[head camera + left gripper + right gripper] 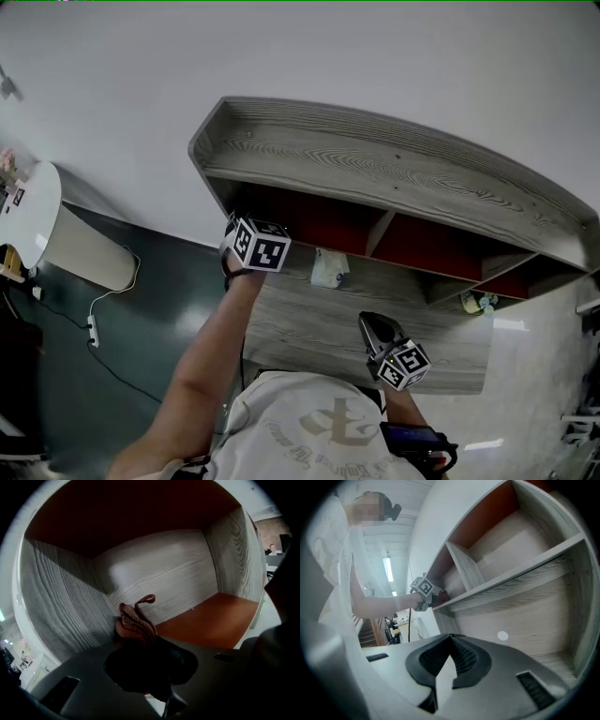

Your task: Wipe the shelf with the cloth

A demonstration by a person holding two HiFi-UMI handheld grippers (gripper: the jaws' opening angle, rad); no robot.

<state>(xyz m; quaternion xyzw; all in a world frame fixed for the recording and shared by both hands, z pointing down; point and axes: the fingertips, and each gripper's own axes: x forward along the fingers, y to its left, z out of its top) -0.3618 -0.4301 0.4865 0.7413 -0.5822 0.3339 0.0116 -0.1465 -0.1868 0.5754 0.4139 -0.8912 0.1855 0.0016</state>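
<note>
Reddish-brown cloth (135,620) is bunching out of the left gripper (140,641), whose jaws are clamping on its lower folds, inside the leftmost compartment of the shelf (375,178), near the grey wood side wall (61,602) and above the orange floor panel (211,620). It is looking soft, light and limp, with a loose loop flopping at its top, so it is probably going to drag and crumple rather than slide. Pinching it low across several folds, as now, is likely giving the firmest hold. The right gripper (451,641) is hanging lower and to the right, its jaws meeting at the tips with nothing between them.
</note>
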